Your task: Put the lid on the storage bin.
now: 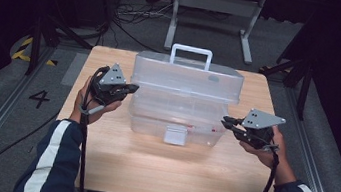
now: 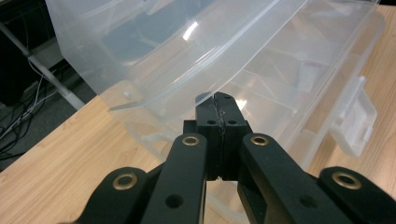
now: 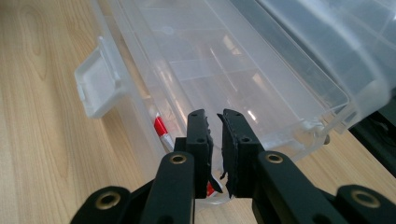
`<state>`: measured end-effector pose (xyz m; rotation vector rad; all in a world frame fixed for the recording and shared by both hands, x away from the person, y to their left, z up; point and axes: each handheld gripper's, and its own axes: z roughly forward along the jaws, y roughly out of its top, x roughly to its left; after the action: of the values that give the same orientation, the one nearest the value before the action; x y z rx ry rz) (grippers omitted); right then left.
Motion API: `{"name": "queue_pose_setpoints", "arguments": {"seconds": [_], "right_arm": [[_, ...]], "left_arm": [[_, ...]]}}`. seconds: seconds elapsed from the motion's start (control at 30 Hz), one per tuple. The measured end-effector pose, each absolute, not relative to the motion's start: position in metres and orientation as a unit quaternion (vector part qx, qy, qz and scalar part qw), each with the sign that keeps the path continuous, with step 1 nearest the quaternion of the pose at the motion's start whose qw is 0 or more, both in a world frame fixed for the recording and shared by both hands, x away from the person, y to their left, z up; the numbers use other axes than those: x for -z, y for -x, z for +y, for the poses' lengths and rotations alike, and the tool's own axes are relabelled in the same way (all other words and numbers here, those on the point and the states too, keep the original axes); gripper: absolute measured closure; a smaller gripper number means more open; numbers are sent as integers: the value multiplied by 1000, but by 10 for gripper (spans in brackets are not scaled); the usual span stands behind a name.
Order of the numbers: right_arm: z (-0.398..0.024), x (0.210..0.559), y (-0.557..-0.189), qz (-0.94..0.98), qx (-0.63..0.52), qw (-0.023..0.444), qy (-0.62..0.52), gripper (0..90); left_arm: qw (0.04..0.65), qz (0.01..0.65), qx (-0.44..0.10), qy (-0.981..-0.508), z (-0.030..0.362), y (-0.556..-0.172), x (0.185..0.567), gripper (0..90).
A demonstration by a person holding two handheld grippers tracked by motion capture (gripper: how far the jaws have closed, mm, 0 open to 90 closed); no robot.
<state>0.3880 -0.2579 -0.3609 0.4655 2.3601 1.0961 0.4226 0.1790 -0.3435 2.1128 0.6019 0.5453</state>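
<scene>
A clear plastic toolbox (image 1: 175, 119) stands mid-table with its lid (image 1: 186, 75) raised a little; a white handle (image 1: 192, 51) tops it and a latch (image 1: 174, 135) hangs at the front. My left gripper (image 1: 134, 89) is at the box's left end. Its jaws are shut, and their tips (image 2: 219, 99) touch the lid's rim (image 2: 168, 91). At the right end my right gripper (image 1: 224, 120) points at the gap under the lid. A narrow slit shows between its pads (image 3: 200, 128), with nothing in it. A small red-and-white item (image 3: 160, 127) lies inside the box.
The wooden table (image 1: 148, 168) has bare room in front of the box and narrow strips at both ends. Behind the table stand a white frame (image 1: 216, 6) and loose cables (image 1: 134, 15) on the floor. Dark stands flank the table.
</scene>
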Motion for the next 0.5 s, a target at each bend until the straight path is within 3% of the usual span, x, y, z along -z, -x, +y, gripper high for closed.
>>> {"name": "queue_pose_setpoints", "arguments": {"seconds": [0.5], "right_arm": [[-266, 369, -383, 872, -381, 247, -182, 768]], "left_arm": [[413, 233, -219, -853, 182, -411, 359, 900]]}}
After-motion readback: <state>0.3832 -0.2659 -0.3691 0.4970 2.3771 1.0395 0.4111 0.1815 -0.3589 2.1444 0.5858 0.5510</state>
